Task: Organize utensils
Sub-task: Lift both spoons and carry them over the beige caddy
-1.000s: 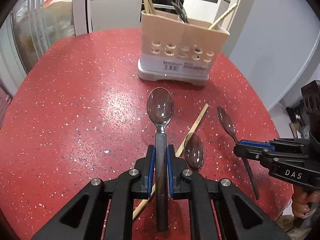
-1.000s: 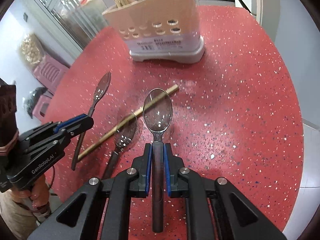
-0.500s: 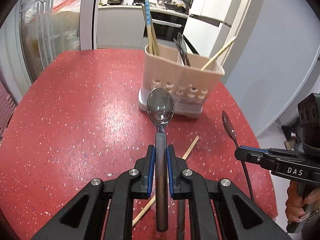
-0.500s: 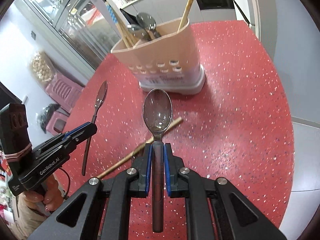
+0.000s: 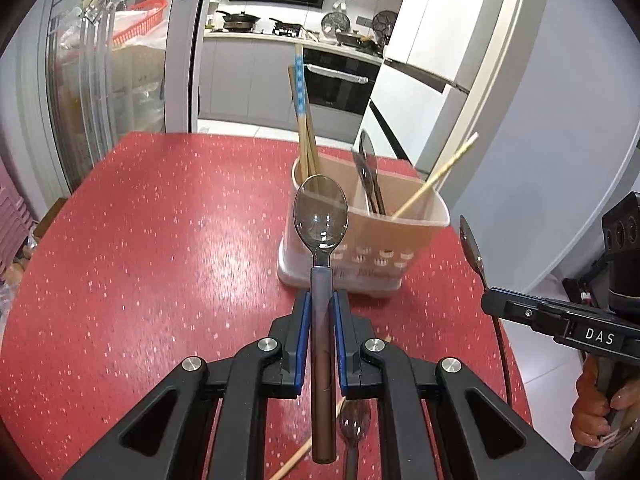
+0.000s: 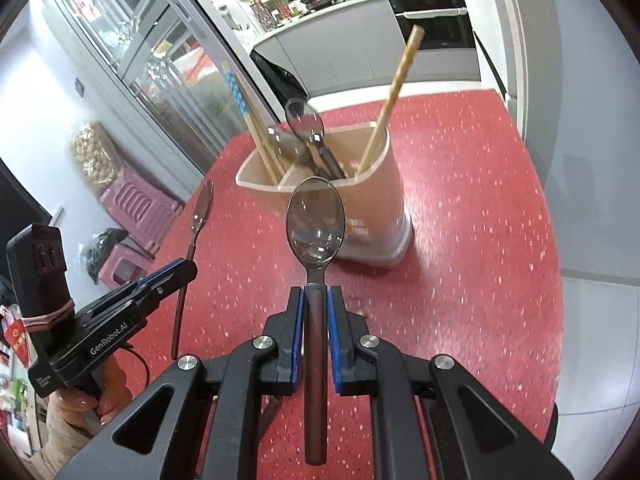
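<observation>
My left gripper [image 5: 321, 312] is shut on the dark handle of a clear-bowled spoon [image 5: 321, 212], held above the red table. My right gripper [image 6: 316, 308] is shut on a second such spoon [image 6: 316, 220]. Each gripper shows in the other's view, the right one [image 5: 490, 300] and the left one [image 6: 188, 268], spoon bowls pointing up. The beige utensil holder [image 5: 396, 236] stands ahead of both; it also shows in the right wrist view [image 6: 376, 200]. It holds chopsticks [image 5: 304, 120] and spoons [image 5: 370, 172]. Another spoon [image 5: 354, 428] and a chopstick [image 5: 296, 456] lie on the table under my left gripper.
The round red speckled table [image 5: 160, 248] ends close to the right, past the holder. A glass cabinet [image 5: 100, 80] and kitchen counter [image 5: 280, 36] stand behind it. Pink stools [image 6: 132, 208] stand on the floor to the left.
Both grippers have lifted with their spoons and tilted up, so the holder's open top now shows. The spoon and chopstick on the table have dropped to the bottom of the left view.
</observation>
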Action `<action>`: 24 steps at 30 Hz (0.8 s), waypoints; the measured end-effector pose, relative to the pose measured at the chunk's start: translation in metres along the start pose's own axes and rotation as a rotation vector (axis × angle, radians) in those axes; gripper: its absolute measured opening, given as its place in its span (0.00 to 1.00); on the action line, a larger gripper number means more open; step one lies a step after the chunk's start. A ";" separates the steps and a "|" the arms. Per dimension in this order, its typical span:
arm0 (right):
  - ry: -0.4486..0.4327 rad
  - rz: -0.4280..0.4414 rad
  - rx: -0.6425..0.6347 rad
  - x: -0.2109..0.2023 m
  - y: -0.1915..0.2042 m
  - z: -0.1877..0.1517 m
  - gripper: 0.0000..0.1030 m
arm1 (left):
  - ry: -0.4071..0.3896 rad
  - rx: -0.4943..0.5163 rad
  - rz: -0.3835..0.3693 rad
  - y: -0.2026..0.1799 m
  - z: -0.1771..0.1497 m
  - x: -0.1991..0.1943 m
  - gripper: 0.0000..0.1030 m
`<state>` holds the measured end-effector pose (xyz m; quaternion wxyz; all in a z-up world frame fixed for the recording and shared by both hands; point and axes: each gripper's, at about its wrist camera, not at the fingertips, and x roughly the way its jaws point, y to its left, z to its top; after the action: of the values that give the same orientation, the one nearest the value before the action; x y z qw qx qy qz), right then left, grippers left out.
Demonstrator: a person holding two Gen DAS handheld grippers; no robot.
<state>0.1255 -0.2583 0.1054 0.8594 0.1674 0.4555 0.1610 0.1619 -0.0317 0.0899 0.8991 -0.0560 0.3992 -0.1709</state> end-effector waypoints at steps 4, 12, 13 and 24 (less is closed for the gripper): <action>-0.026 0.006 -0.011 -0.002 0.003 0.020 0.12 | -0.025 -0.002 0.006 0.000 0.017 0.004 0.36; -0.084 0.014 -0.034 -0.003 0.008 0.053 0.12 | -0.088 -0.004 0.014 0.004 0.048 0.006 0.36; -0.093 0.017 -0.037 -0.002 0.009 0.057 0.12 | -0.097 -0.002 0.017 0.004 0.054 0.007 0.36; -0.229 0.029 -0.039 0.008 0.009 0.105 0.12 | -0.239 -0.037 0.013 0.000 0.108 0.026 0.36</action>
<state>0.2171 -0.2615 0.1588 0.9064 0.1745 0.3488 0.1621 0.2579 -0.0451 0.1450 0.9401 -0.0899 0.2927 -0.1498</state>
